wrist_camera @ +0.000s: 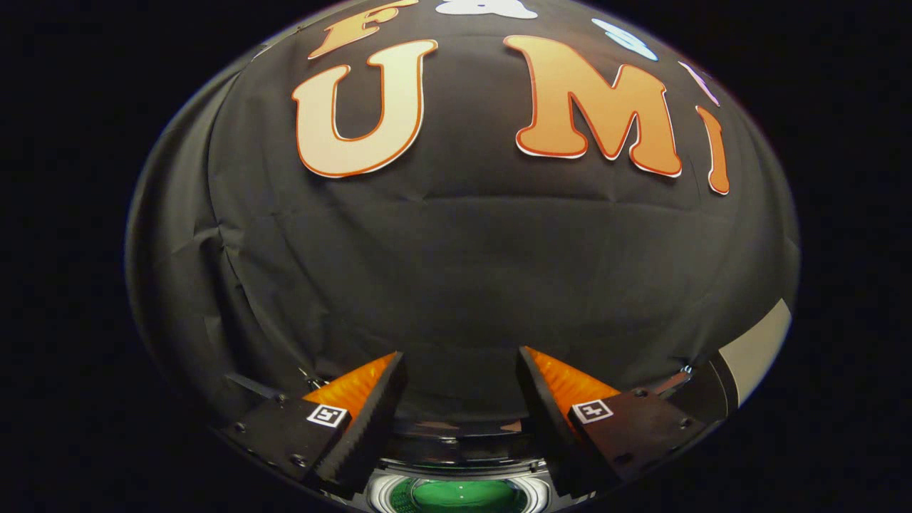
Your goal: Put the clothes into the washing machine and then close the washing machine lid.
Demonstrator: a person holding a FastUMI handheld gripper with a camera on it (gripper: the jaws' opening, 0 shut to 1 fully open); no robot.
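Note:
My gripper (462,367) is open, its two fingers spread wide with nothing between them, and it faces the black cloth wall of the booth. Low between the finger bases I see the round opening of the washing machine (462,493), a pale ring with a green inside. A dark rim (463,449) of the machine lies just beyond that ring. No clothes are visible, and I cannot make out the lid.
The black cloth wall (456,271) stands close ahead and on both sides. A pale grey panel (757,349) shows past the right finger at the wall's edge.

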